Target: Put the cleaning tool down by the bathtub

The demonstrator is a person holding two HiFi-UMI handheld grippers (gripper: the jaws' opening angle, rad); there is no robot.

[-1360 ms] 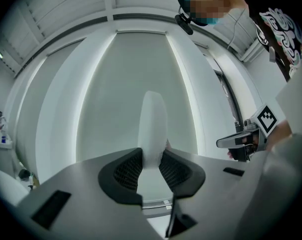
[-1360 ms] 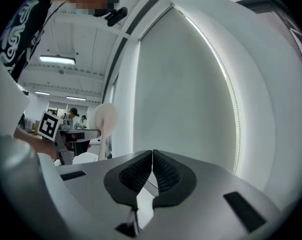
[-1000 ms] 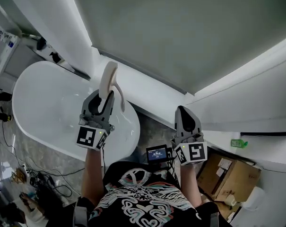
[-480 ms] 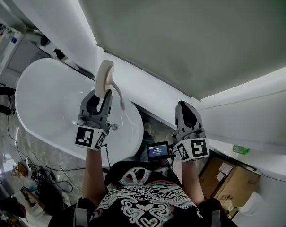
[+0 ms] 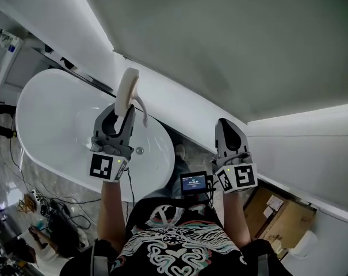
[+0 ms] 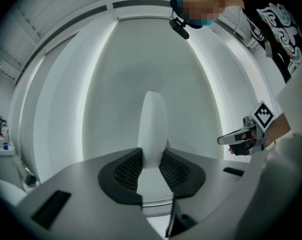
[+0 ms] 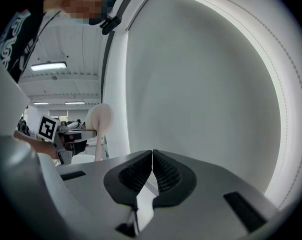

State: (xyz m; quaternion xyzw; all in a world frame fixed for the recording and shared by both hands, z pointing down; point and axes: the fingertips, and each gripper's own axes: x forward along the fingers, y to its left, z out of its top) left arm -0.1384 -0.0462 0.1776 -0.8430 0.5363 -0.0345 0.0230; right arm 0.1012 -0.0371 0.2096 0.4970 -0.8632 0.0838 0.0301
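Room: white bathtub [image 5: 53, 125] standing against a tall grey wall [image 5: 231, 39], with a white ledge [image 5: 182, 105] running between the two.
Cleaning tool [image 5: 126, 89]: a pale, long-headed thing standing up out of the left gripper [image 5: 123, 114], above the bathtub's end nearest the person and close to the wall side of its rim.
Left fingers [image 6: 126, 171]: clenched on the tool's lower end, and most of its length sticks out past them.
Right gripper [image 5: 226, 132]: fingers pressed together on nothing, well off the bathtub's end and pointing at the wall.
Risk, wrong spot: letting go here would likely drop the tool into the basin, near the drain [image 5: 140, 150], and not beside the tub.
Risk, wall: the long free end could knock the wall or ledge if the left gripper swings toward them.
Risk, grip: the hold is low on the tool, so I judge it may pivot or slip if tilted quickly.
Risk, floor: cables [image 5: 58, 217] lie on the marbled floor [image 5: 24, 183] along the bathtub's near side, so a tool set there could land on them.
Edges: the bathtub's rim is rounded and smooth, so a tool laid on it may slide off.
Tight room: the strip between bathtub and wall looks narrow.
Open room: the floor past the bathtub's end, between it and the cardboard box [image 5: 280, 214], though the person stands there.
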